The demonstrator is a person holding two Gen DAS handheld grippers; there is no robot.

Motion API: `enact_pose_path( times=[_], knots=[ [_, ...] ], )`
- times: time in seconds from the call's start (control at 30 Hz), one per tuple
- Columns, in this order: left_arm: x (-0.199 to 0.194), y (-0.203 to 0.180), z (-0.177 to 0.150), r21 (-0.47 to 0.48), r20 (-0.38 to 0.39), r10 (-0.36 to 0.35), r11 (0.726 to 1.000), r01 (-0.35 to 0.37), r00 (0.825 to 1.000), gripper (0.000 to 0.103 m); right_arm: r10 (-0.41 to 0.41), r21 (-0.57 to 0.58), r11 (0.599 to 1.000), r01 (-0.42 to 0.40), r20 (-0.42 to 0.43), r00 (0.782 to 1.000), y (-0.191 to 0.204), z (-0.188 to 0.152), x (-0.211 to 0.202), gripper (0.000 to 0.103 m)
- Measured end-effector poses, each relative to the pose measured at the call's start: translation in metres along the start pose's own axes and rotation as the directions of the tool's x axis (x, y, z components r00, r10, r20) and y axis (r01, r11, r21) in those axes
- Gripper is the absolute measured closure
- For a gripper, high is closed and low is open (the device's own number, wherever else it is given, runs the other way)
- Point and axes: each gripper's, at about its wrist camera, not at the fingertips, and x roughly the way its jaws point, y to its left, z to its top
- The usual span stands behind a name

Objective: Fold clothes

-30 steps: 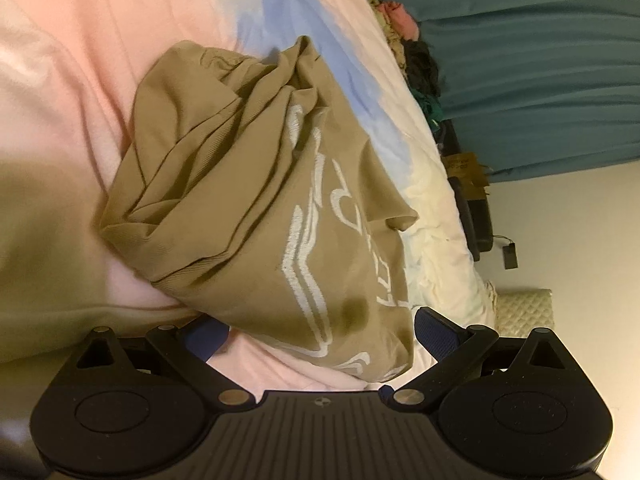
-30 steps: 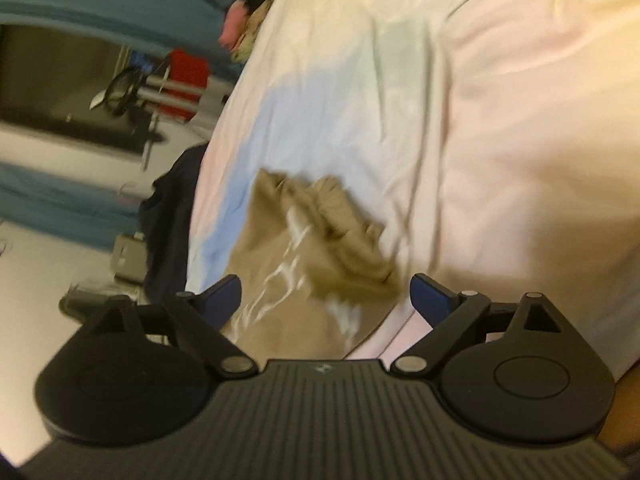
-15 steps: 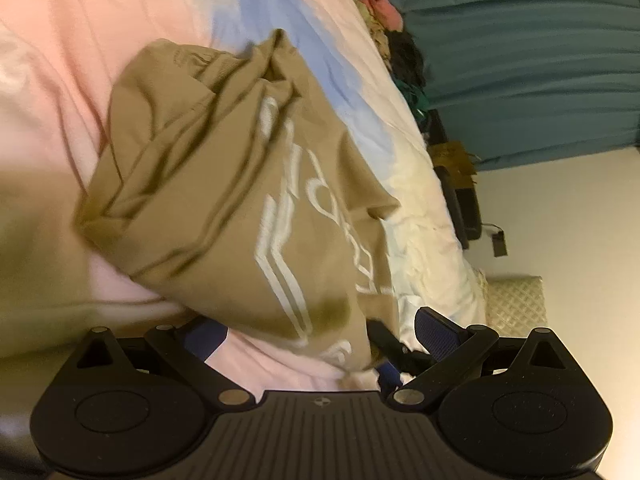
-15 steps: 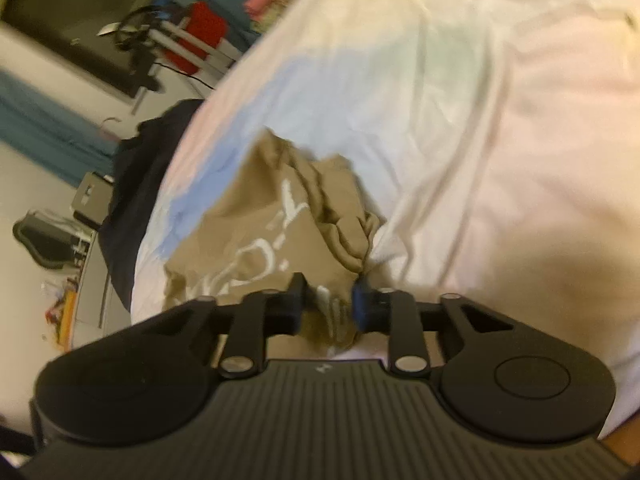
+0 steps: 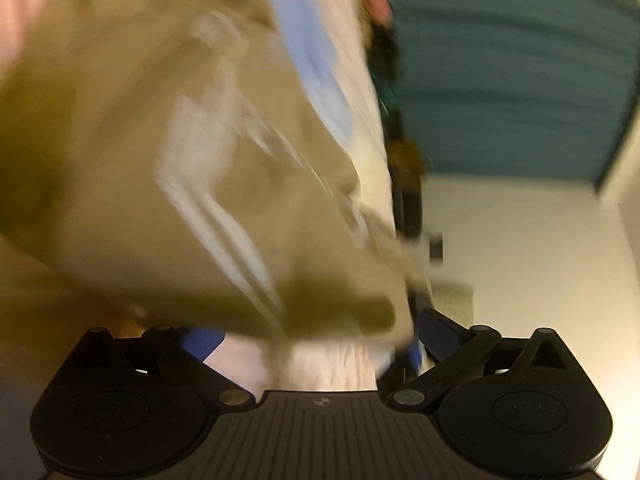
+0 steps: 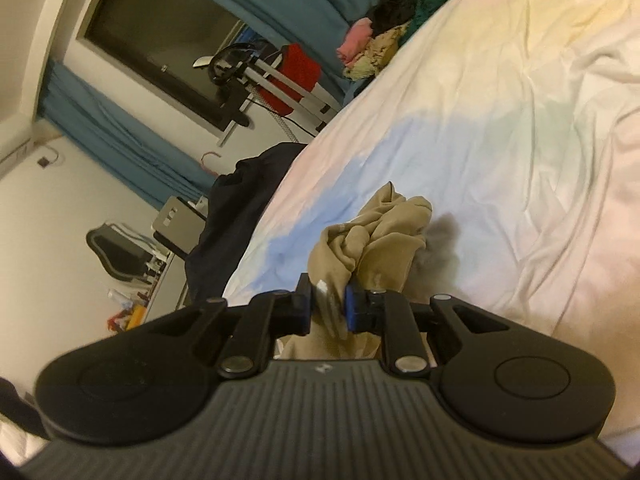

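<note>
A tan shirt (image 5: pixel 192 168) with white print fills the left of the left wrist view, blurred by motion and raised off the bed sheet. My left gripper (image 5: pixel 320 336) is open wide; the shirt's lower edge hangs just above the gap and neither blue pad presses on it. In the right wrist view my right gripper (image 6: pixel 327 308) has its jaws closing on a bunched fold of the tan shirt (image 6: pixel 376 240). Both blue pads pinch the cloth. The bunch stands up above the sheet and casts a grey shadow on it.
The bed sheet (image 6: pixel 500 120) is white with pastel pink, blue and yellow patches and is creased. A pile of clothes (image 6: pixel 392 20) lies at its far end. A dark garment (image 6: pixel 240 208) hangs over the bed's left edge. Teal curtains (image 5: pixel 500 80) line the wall.
The right gripper went from wide open to pinching the shirt's edge and has lifted it. The shirt has swung closer to the left gripper, which has stayed open.
</note>
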Motion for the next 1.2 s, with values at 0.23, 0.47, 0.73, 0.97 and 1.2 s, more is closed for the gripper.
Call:
enact_pose_path(
  times=[0.23,0.47,0.73,0.97,1.2],
  knots=[
    [-0.040,0.016,0.003,-0.092,0.183,0.027,0.996,-0.011,0.983,0.030,-0.006,0.127,0.992,0.007,-0.005,1.000,-0.020,0.001,-0.001,0.084],
    [-0.043,0.008,0.001,-0.041,0.225,0.059,0.998,-0.051,0.973,0.061,-0.061,0.214,0.974,0.069,-0.041,0.997,-0.034,0.001,-0.003,0.081],
    [-0.044,0.002,-0.001,-0.014,0.238,0.065,0.998,-0.064,0.969,0.065,-0.013,0.244,0.970,-0.020,0.131,0.991,-0.027,0.015,-0.051,0.011],
    [-0.045,0.000,-0.001,-0.010,0.241,0.066,0.998,-0.065,0.968,0.065,0.298,0.467,0.870,-0.160,-0.237,0.925,-0.019,-0.045,0.023,0.010],
    [-0.065,0.008,0.002,0.005,0.256,0.041,0.999,-0.044,0.966,0.068,0.178,0.551,0.832,-0.069,-0.146,0.973,-0.051,-0.059,0.044,0.011]
  ],
)
